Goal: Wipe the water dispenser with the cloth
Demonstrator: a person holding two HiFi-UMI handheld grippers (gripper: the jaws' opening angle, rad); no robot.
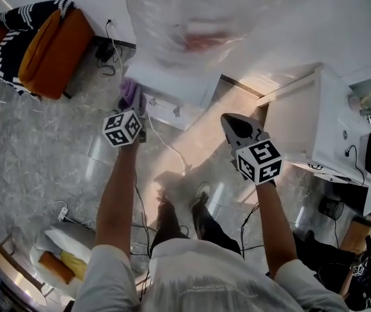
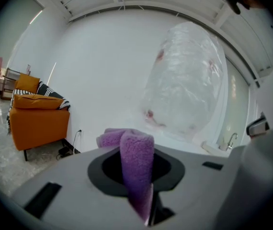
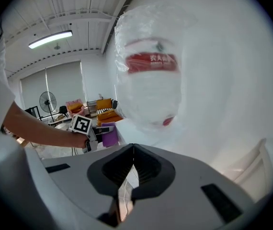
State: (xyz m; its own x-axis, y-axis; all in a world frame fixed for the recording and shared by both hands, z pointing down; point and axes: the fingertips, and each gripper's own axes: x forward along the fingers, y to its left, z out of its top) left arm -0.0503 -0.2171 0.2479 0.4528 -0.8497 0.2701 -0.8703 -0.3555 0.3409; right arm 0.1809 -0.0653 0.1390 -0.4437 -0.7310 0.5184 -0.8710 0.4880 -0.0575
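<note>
left gripper [image 1: 136, 111] clenches the purple cloth [image 2: 136, 162] by the water dispenser [image 1: 179, 86]; right gripper [image 3: 132, 147] closed, empty.

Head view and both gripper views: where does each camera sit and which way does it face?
Head view: on the person's head, looking steeply down on the water dispenser; left forearm, right forearm and legs show.
Left gripper view: on the left gripper, looking along jaws shut on the purple cloth toward the wall; no body shows.
Right gripper view: on the right gripper, jaws together and empty, facing the bottle; the left forearm shows.
Shared: all three show bottle and cloth.
</note>
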